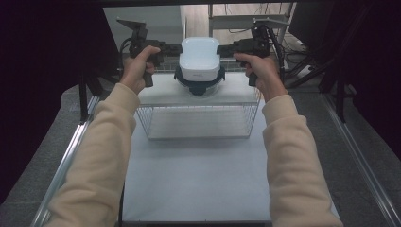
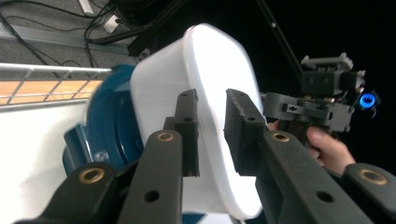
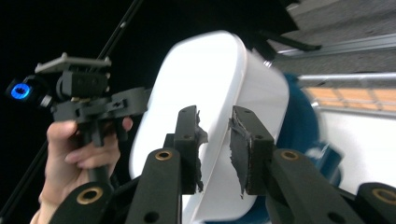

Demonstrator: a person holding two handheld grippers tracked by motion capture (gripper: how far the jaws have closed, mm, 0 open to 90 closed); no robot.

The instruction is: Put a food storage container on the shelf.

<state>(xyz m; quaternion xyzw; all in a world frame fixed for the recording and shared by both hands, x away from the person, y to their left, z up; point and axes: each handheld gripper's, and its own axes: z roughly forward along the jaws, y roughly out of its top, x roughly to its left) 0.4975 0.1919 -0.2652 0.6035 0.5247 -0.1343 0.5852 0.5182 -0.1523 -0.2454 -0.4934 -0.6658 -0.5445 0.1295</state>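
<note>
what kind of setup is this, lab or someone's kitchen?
Likely a lab recording rig, not a kitchen: black curtains around the table, loose cables on the floor behind, and an instrumented left gripper and right gripper.

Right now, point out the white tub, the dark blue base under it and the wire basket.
white tub [image 1: 199, 56]: high view, on its flat top.
dark blue base [image 2: 109, 123]: left gripper view, on its curved side.
wire basket [image 1: 198, 122]: high view, on its front mesh wall.
</note>
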